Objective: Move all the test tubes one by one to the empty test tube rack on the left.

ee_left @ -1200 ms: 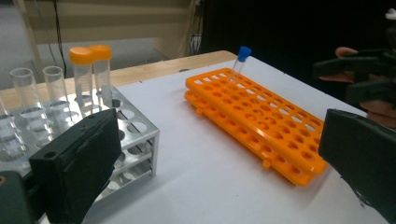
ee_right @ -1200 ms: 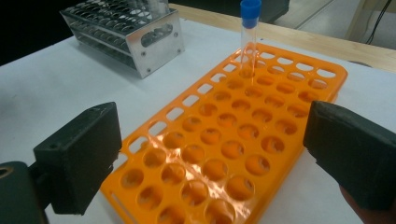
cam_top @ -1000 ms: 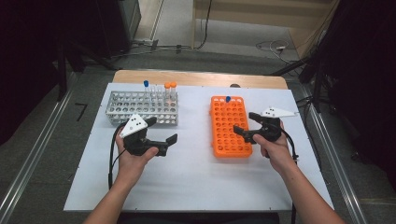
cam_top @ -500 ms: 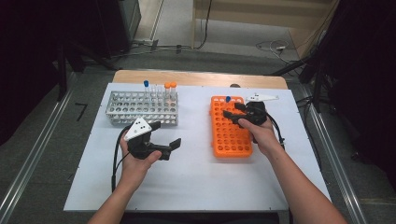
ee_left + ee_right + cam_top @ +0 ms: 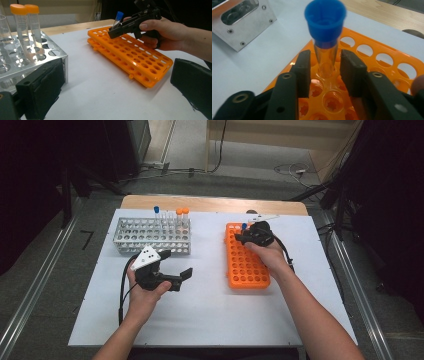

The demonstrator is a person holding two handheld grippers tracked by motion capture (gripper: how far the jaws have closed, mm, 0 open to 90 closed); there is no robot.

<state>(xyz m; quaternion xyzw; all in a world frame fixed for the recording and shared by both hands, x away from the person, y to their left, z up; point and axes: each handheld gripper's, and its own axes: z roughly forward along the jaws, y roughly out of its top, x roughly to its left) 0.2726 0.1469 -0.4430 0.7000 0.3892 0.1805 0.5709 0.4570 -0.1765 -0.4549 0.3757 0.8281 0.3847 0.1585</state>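
Right gripper [image 5: 246,236] has moved from orange plastic tube rack's [image 5: 250,270] 3 o'clock edge to its 12 o'clock end; jaws now spread, bracketing blue-capped clear tube [image 5: 325,37] standing there, not yet pinching. Grasp looks imminent. Left gripper [image 5: 176,272] idle, jaws spread, at 6 o'clock of metal tube rack [image 5: 145,237].

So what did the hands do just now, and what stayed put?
The right gripper moved forward along the orange plastic tube rack to its far end, and its jaws now straddle the clear blue-capped tube there, not yet squeezing it. The left gripper drew back toward the person, open. Both racks and the tubes in the metal rack stayed put.
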